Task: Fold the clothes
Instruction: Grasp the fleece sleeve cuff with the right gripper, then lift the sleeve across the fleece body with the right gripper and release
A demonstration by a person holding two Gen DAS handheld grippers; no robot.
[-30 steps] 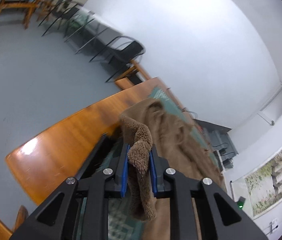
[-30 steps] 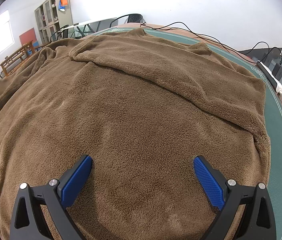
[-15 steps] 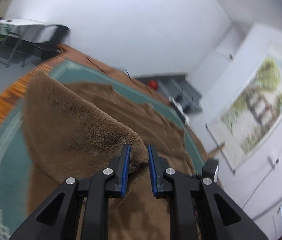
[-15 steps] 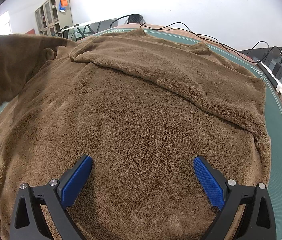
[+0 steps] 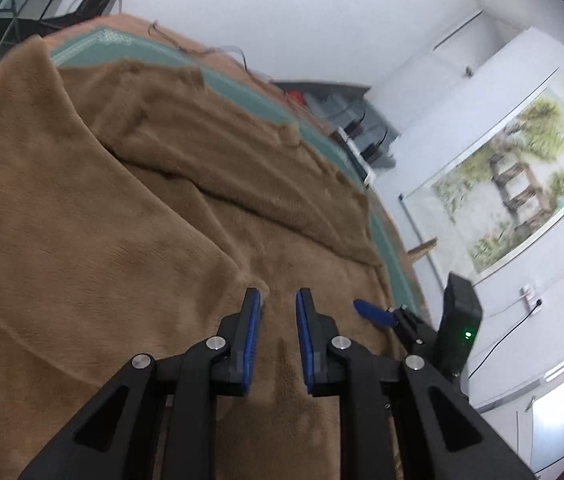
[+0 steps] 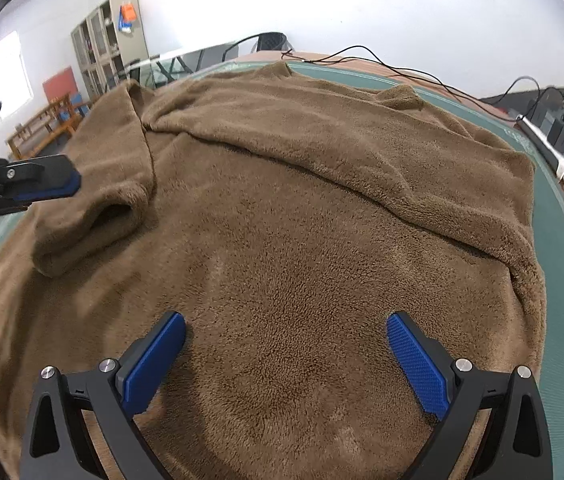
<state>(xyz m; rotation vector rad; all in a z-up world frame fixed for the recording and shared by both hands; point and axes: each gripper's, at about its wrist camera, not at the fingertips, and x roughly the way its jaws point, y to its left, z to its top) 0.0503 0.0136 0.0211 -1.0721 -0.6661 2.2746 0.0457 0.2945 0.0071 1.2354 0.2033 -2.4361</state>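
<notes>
Two sleeves of the brown fleece garment (image 6: 302, 248) lie folded over its body, one across the far side, one at 10 o'clock in the right wrist view. My left gripper (image 5: 277, 300) has its jaws narrow with nothing between them, beside the sleeve cuff (image 6: 85, 228); I judge the cuff is placed there to make the shape narrow. My right gripper (image 6: 286, 344) rests wide apart on the near hem, probably to keep the cloth from sliding. The garment covers most of the green mat (image 6: 562, 216) on the table. Black cables (image 6: 394, 68) and a power strip (image 6: 550, 148) sit at 1 o'clock, well apart, so nothing blocks the next fold.
</notes>
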